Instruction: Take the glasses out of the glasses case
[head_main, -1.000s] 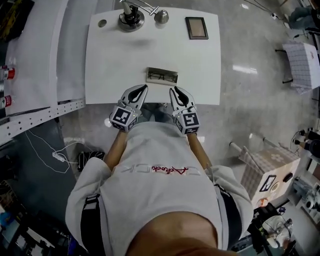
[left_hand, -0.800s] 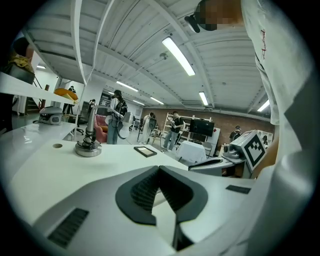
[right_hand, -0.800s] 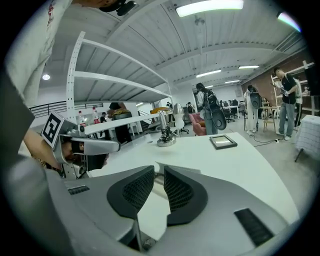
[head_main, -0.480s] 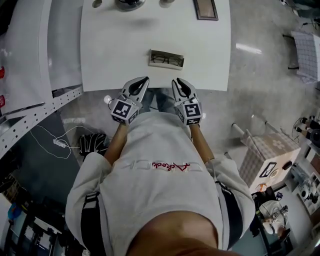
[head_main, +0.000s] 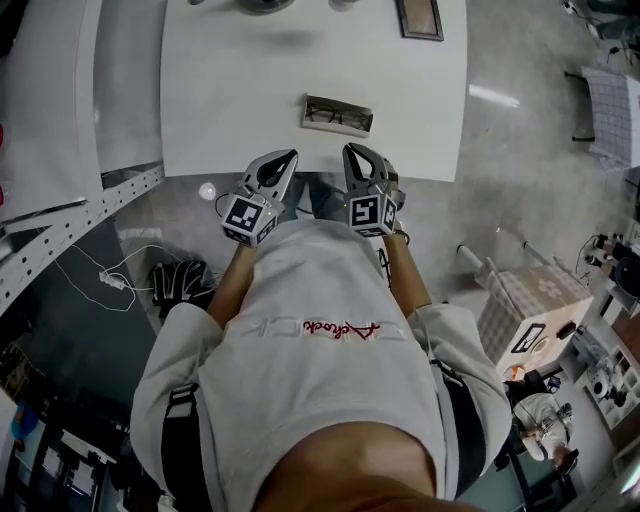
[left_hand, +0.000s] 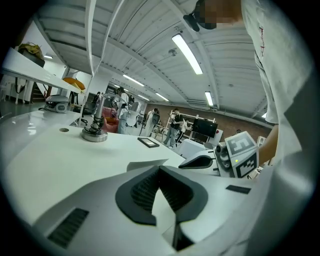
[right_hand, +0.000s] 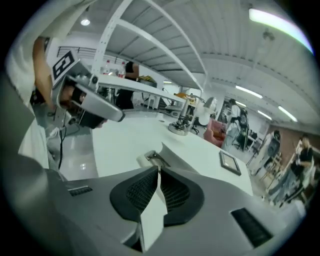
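An open glasses case (head_main: 338, 115) lies near the front edge of the white table (head_main: 230, 110), with dark-framed glasses inside it. Both grippers hover just off that edge, in front of the case and apart from it. My left gripper (head_main: 289, 157) is shut and holds nothing. My right gripper (head_main: 352, 150) is closing, with a thin slit left between its tips and nothing in it. The right gripper view shows the case (right_hand: 156, 159) just beyond my jaws and the left gripper (right_hand: 119, 116) to the left. The left gripper view shows the case's raised lid (left_hand: 145, 163).
A metal fixture (left_hand: 95, 134) and a dark framed plate (head_main: 419, 18) stand at the table's far side. A shelf rail (head_main: 70, 240) runs at the left and a checked box (head_main: 530, 320) sits on the floor at the right. People stand in the background.
Both grippers sank a little toward the table's front edge. The right gripper rolled, so its marker cube now faces the camera, and its jaws narrowed.
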